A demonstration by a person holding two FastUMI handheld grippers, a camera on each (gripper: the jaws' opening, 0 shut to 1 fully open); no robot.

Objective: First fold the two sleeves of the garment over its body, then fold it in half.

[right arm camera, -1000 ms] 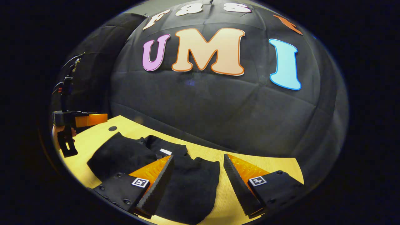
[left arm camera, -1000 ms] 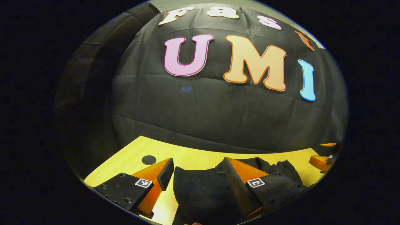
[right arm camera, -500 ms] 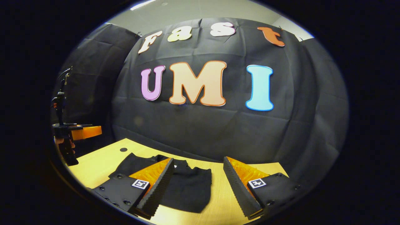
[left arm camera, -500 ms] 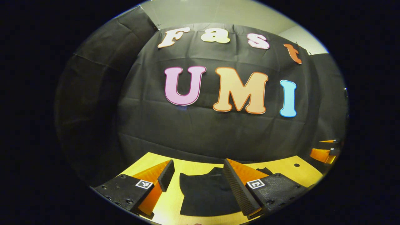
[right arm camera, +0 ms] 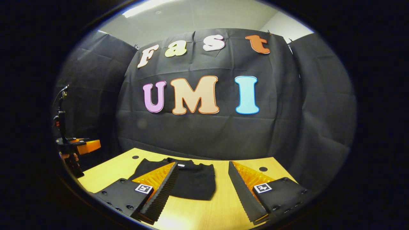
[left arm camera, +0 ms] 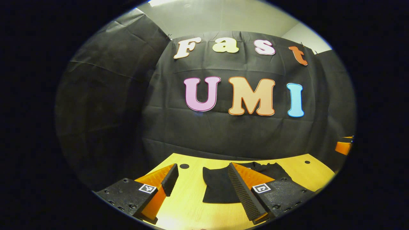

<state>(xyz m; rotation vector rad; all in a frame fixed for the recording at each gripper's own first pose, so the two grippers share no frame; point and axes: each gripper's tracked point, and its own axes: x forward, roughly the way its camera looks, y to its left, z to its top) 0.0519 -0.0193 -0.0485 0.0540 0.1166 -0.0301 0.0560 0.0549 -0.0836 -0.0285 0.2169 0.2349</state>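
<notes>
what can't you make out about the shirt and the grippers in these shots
- Left gripper view: the shirt's right part is hidden behind the left gripper's own finger.
- Right gripper view: the shirt's left part sits behind the right gripper's finger; its small neck label is too small to read.
- Right gripper view: the hand at the left edge is mostly cut off.

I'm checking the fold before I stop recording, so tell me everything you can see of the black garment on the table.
The garment is black, soft-looking matte cloth, lying flat on the yellow wooden table as a compact, roughly rectangular folded shape. No sleeve sticks out from it. A small pale tag shows at its far edge, by the neckline. It sits toward the back of the table, near the black cloth wall. Both the right gripper and the left gripper are open above the table, and neither holds it.
</notes>
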